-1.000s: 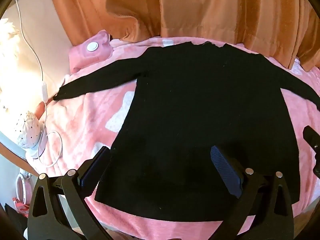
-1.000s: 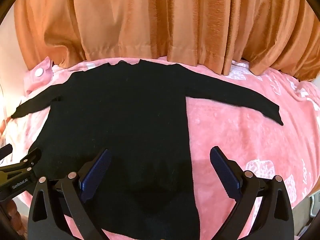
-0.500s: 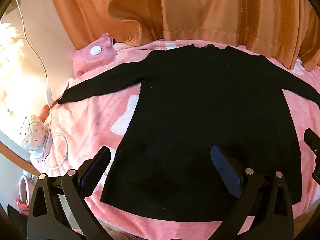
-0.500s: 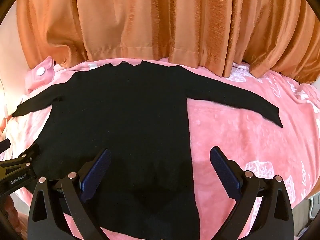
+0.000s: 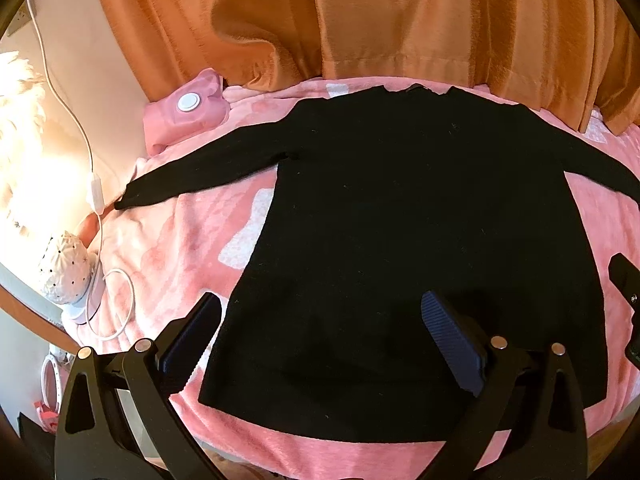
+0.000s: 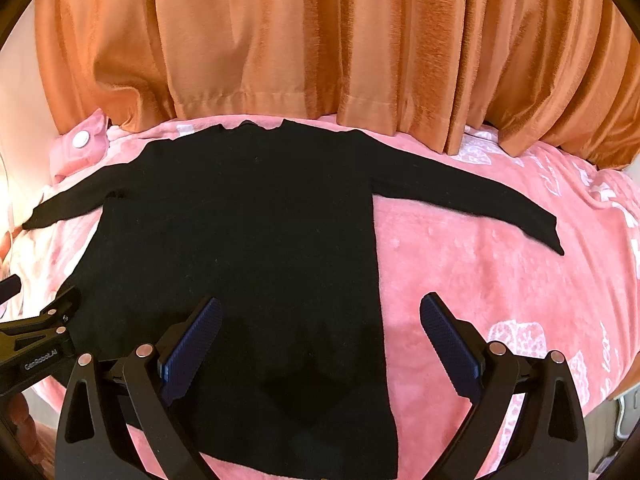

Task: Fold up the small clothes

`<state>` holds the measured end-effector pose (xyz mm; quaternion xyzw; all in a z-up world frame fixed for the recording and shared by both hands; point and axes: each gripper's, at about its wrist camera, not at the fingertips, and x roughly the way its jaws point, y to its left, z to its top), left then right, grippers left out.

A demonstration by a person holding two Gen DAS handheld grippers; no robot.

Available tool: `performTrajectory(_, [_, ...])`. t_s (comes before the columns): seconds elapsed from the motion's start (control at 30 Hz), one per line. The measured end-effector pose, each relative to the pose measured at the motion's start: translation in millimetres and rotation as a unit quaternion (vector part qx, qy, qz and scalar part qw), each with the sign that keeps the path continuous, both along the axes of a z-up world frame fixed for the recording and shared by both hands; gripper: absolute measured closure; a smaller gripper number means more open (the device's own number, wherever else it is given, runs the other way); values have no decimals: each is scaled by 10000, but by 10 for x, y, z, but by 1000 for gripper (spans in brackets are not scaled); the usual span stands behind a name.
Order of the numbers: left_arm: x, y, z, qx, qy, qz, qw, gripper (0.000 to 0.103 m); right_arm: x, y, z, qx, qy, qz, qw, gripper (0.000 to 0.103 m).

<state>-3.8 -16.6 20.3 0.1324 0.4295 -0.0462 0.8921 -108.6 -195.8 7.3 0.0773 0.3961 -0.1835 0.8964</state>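
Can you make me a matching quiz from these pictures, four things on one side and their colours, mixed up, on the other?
Things:
1. sweater
2. blanket
3. curtain
4. cable

Colours:
A. white
B. orange
C. black
D. pink

Pairs: 1-C, 2-D, 3-B, 4-A. The sweater lies flat on the blanket with both sleeves spread out, the curtain hangs behind it, and the cable runs down at the left edge of the left view.
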Motion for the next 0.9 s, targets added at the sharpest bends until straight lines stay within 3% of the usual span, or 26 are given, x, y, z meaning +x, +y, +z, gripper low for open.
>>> performTrajectory(0.9, [-3,-7,-30,0,-4,-15,10000,5,5,52,-30,-72,13,37,10000,5])
